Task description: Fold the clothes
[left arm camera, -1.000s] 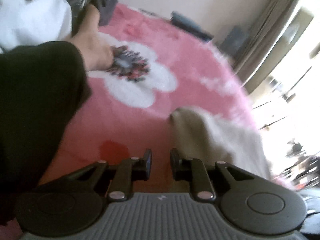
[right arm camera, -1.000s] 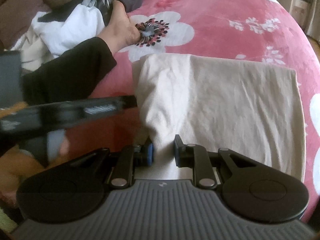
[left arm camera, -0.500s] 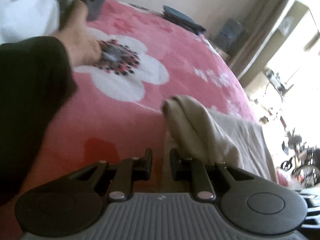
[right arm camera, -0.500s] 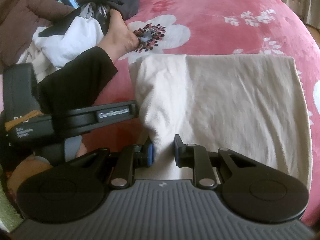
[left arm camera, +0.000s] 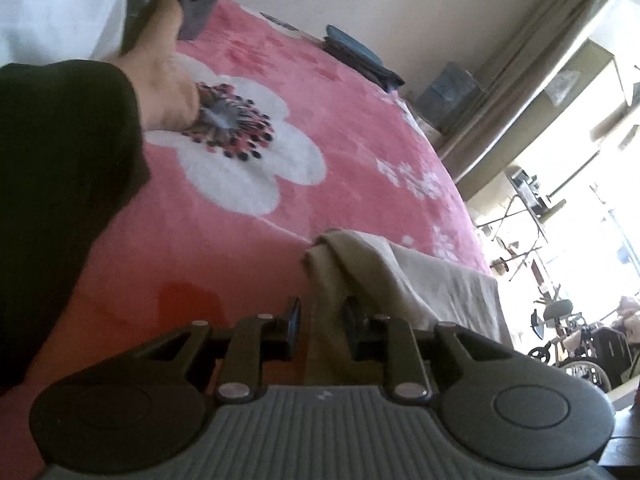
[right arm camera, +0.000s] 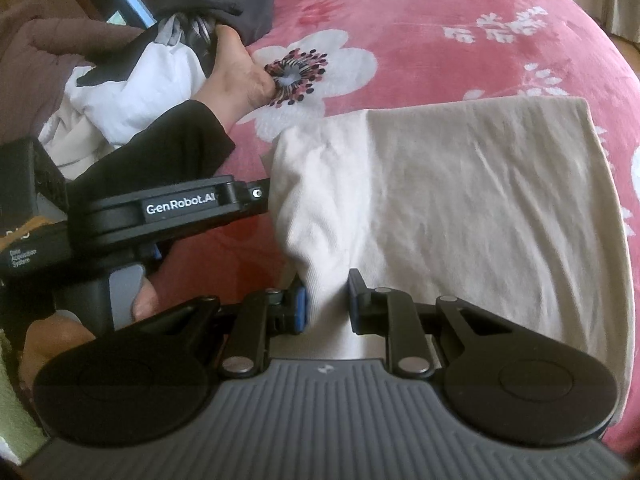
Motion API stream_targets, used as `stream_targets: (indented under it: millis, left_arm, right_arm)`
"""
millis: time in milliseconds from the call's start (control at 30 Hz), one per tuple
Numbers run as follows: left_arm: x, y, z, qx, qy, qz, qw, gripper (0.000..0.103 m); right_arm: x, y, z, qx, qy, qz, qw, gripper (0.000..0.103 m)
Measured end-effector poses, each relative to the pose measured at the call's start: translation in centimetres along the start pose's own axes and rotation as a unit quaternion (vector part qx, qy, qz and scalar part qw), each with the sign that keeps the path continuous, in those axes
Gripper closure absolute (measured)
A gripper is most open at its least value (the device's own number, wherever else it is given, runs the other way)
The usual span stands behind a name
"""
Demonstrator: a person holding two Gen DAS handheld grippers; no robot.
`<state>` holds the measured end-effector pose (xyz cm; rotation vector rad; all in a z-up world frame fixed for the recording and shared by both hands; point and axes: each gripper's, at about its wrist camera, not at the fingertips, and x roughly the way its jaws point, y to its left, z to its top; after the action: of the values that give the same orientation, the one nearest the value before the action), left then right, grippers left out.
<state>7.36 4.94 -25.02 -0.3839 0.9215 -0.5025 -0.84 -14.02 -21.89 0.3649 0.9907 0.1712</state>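
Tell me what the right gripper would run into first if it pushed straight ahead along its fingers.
The beige garment: the right gripper already has its near edge between the fingers, and the cloth lies ahead on the pink blanket.

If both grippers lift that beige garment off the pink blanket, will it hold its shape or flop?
The beige garment will probably flop: its edge already drapes and bunches between the right gripper fingers. It looks thin and light, lying flat with soft creases. It will likely drag on the fuzzy pink blanket.
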Motion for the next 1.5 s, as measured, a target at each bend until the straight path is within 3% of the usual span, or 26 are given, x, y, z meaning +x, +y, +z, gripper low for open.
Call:
stream_targets:
  millis: [467, 767, 867, 967, 1033, 1167, 1300, 1500]
  left_arm:
    - [2.3, -1.3, -0.4, 0.035, 0.023, 0.0, 0.9991, 0.081]
    - [4.0, -2.0, 0.6, 0.025, 0.014, -0.032, 0.9991, 0.083]
    - [3.2, -1.0, 0.8, -0.007, 0.014, -0.016, 0.9998, 0.078]
    - [0.6, 1.4, 1.3, -0.07, 0.006, -0.007, 0.9975, 0.078]
    - [-0.8, 2.8, 1.4, -0.123, 0.007, -0.037, 0.9917, 0.078]
    - [-0.3, 3.5, 1.2, -0.191, 0.051, -0.126, 0.972, 0.078]
    - [1.7, 3.6, 0.4, -0.23, 0.093, -0.165, 0.9545, 0.075]
    - [3.8, 4.3, 0.5, -0.274, 0.098, -0.193, 0.937, 0.061]
  right_arm:
    - [-0.1, -0.3, -0.2, 0.013, -0.007, 0.007, 1.0, 0.085]
    - [-0.2, -0.2, -0.3, 0.011, -0.015, 0.002, 1.0, 0.085]
    - [0.0, -0.5, -0.2, 0.025, -0.012, 0.003, 1.0, 0.085]
    - [0.1, -0.7, -0.2, 0.041, -0.009, 0.01, 0.999, 0.085]
    - [0.1, -0.7, -0.3, 0.044, -0.01, 0.01, 0.999, 0.085]
    - [0.2, -0.5, -0.4, 0.044, -0.011, 0.007, 0.999, 0.085]
    - [0.2, -0.3, -0.4, 0.047, -0.014, 0.003, 0.999, 0.085]
    - [0.3, -0.3, -0.5, 0.051, -0.017, 0.0, 0.999, 0.084]
